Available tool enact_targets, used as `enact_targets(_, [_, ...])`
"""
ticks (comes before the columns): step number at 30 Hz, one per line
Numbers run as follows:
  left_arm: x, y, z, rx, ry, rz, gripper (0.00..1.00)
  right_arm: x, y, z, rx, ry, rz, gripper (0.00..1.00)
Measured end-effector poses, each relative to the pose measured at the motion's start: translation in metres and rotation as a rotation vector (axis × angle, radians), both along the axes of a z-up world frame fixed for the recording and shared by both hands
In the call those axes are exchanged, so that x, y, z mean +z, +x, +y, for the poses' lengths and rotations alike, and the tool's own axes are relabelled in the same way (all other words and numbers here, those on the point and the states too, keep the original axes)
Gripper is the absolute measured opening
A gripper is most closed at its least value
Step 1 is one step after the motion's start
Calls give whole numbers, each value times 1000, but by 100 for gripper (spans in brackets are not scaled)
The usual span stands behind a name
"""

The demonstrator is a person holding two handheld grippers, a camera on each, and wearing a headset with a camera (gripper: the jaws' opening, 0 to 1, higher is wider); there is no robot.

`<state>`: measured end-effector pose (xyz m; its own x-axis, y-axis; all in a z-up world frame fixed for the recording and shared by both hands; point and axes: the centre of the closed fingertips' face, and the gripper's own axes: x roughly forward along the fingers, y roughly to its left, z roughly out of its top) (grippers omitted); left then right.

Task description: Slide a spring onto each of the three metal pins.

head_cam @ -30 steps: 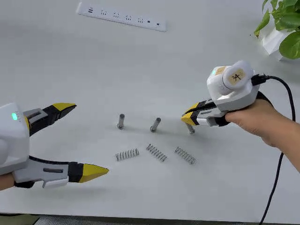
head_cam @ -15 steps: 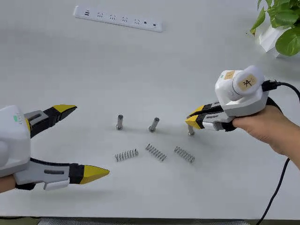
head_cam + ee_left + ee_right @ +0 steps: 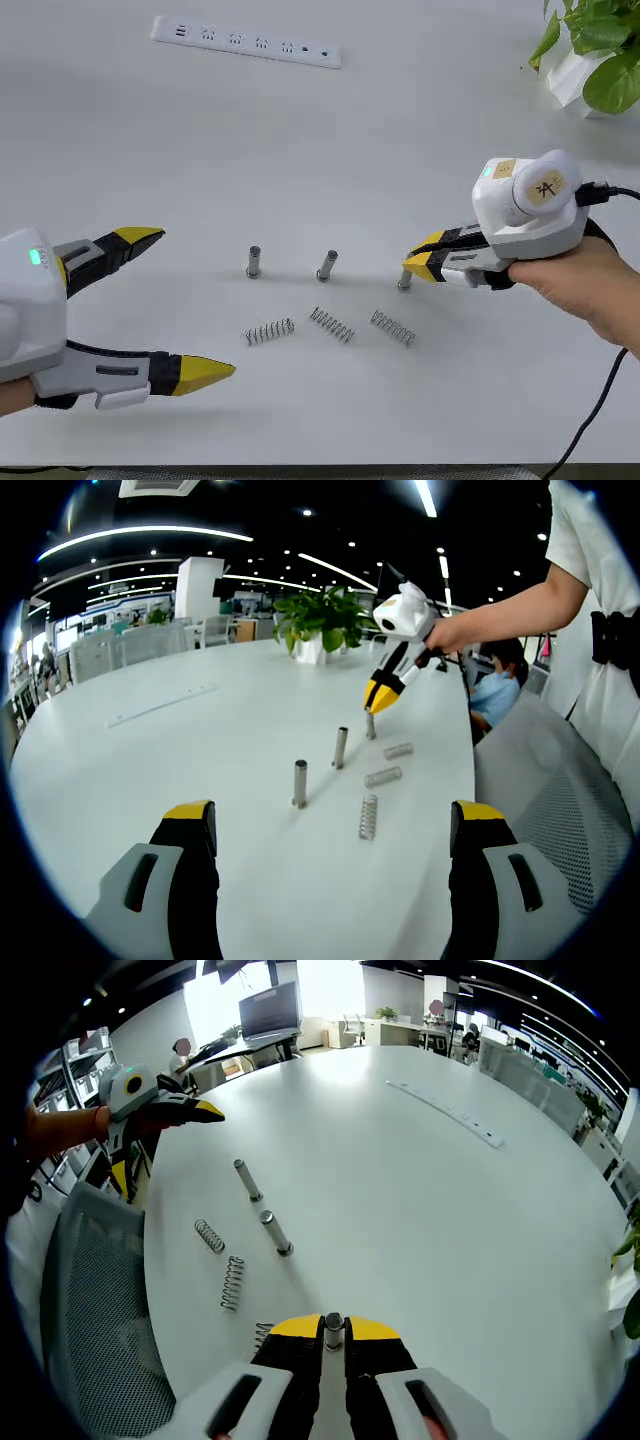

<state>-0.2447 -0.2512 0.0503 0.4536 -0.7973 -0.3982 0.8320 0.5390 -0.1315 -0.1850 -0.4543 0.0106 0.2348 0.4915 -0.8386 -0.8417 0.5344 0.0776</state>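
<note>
At the rightmost pin [image 3: 333,1325], with your right gripper [image 3: 412,258] clamped on it, steady it upright while your wide-open left gripper [image 3: 196,301] fetches a spring [image 3: 393,328].

On the pale grey-white desk [image 3: 300,150], the left pin [image 3: 253,261], middle pin [image 3: 327,265] and right pin [image 3: 404,281] are grey steel, the springs [image 3: 331,325] silvery. The left gripper [image 3: 195,302] and right gripper [image 3: 412,256] are white, their black jaws tipped yellow. A white power strip [image 3: 245,42] lies by the far edge, a green plant [image 3: 590,50] at the far right corner.
</note>
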Motion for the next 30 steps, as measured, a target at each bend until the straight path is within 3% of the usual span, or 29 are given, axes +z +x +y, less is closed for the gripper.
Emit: enact_targets(30, [1, -1, -3, -11, 3, -1, 96, 4, -11, 8, 24, 16, -54, 4])
